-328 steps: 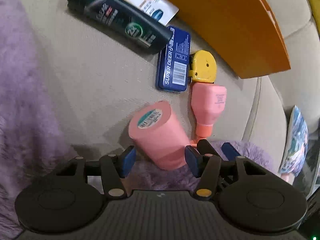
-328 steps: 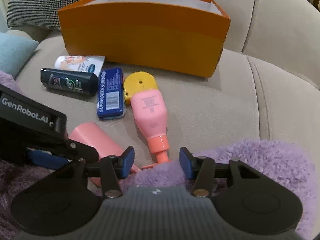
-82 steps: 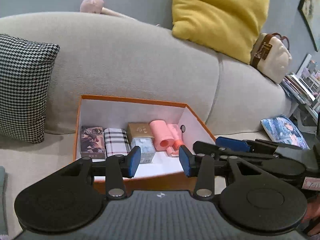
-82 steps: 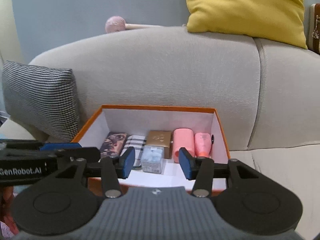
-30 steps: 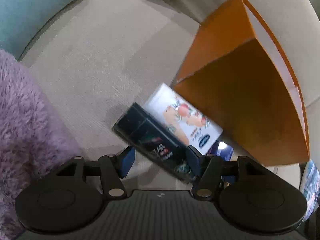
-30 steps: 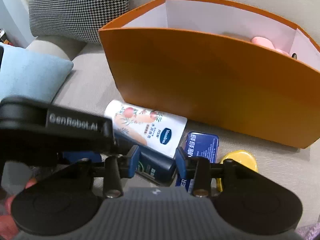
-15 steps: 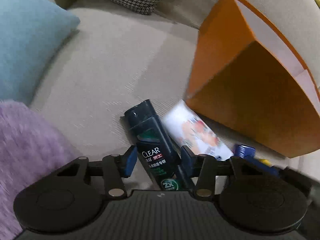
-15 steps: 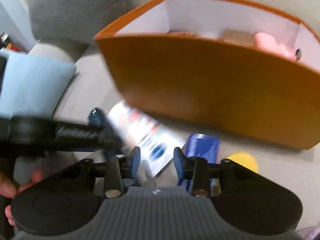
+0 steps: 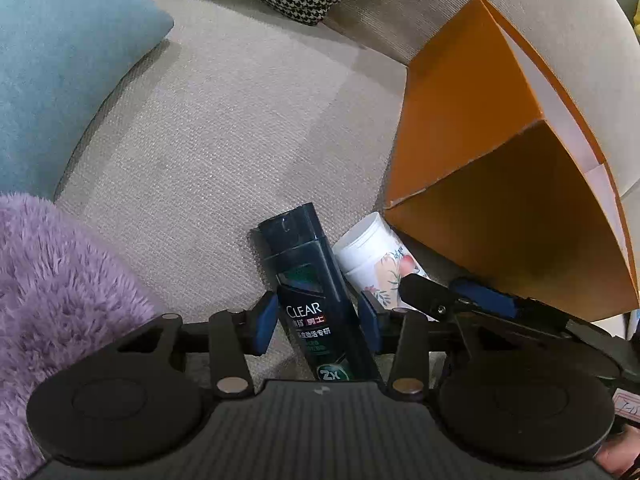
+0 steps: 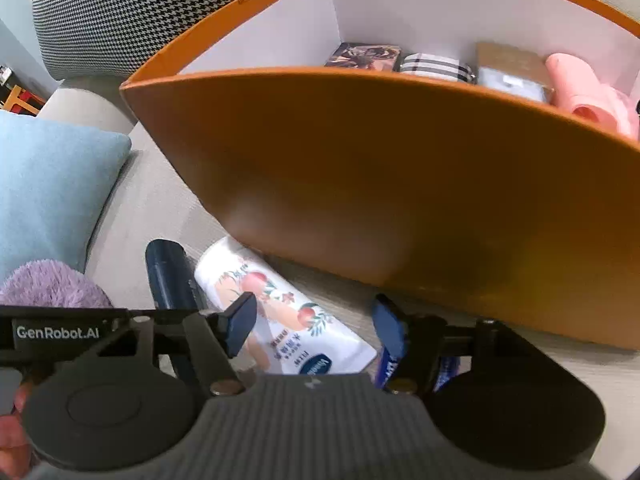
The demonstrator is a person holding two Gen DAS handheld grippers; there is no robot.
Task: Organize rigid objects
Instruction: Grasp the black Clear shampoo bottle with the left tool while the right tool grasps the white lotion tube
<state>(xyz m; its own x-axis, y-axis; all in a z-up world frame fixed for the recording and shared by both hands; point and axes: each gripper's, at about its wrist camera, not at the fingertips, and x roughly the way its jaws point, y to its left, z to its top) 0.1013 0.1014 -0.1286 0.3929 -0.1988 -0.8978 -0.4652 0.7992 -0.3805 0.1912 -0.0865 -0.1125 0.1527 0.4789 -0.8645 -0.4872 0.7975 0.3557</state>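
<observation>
Both grippers have dropped closer: left gripper [image 9: 318, 326] spread around the dark shampoo bottle [image 9: 310, 280], not touching; right gripper [image 10: 316, 328] spread around the white floral tube [image 10: 276, 312]. Beyond stands the orange box [image 10: 380, 184].

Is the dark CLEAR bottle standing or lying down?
Lying down: the CLEAR bottle rests lengthwise on the sofa cushion, between the left gripper's open jaws.

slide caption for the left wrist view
Left hand-held gripper open around a dark shampoo bottle lying beside the orange box.
</observation>
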